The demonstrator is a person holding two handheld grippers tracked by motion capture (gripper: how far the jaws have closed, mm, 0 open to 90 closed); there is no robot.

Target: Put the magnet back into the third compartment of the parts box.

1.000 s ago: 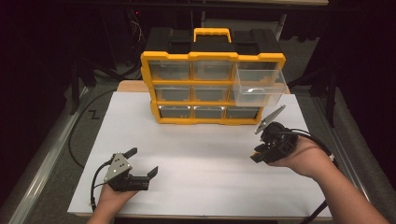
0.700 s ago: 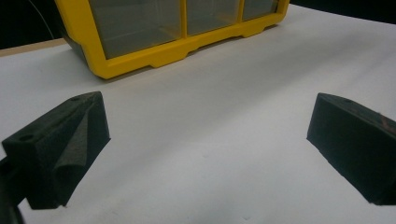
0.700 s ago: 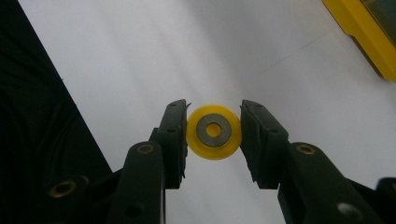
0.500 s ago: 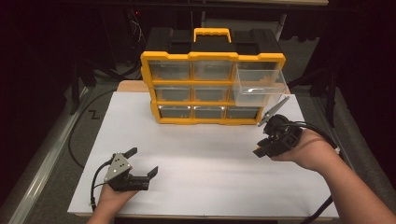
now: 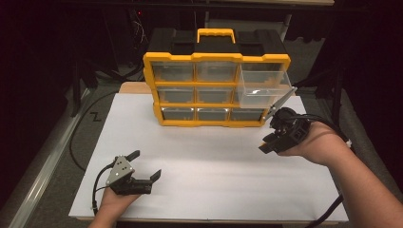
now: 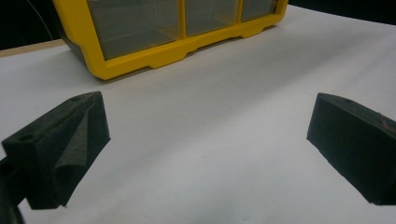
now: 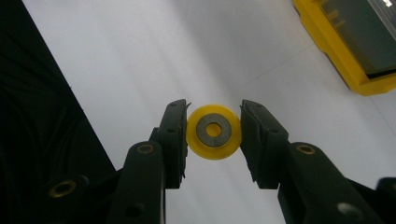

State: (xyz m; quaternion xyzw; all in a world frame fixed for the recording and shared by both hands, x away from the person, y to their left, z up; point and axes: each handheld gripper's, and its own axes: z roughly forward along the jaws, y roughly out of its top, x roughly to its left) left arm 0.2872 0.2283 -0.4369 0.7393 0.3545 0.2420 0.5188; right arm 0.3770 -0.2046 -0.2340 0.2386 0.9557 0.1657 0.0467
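A yellow and black drawer cabinet [image 5: 216, 80] stands at the back of the white table top [image 5: 209, 156]. Its top right clear drawer [image 5: 263, 88] is pulled out. My right gripper [image 5: 280, 135], held up just below and right of that drawer, is shut on a small yellow disc with a grey metal centre [image 7: 214, 132], pinched edge-on between the two black jaws. My left gripper [image 5: 142, 168] rests low at the front left of the table, open, nothing between its fingers [image 6: 60, 144]. The cabinet's bottom row of drawers [image 6: 187, 23] lies ahead of it.
A wooden board edge [image 5: 135, 88] shows behind the table top at the left. Cables [image 5: 78, 137] trail over the floor to the left. Dark surroundings ring the table; the white surface between the two grippers is bare.
My right gripper has risen and moved back and right, closer to the open drawer, still holding the disc. The left gripper has stayed where it was.
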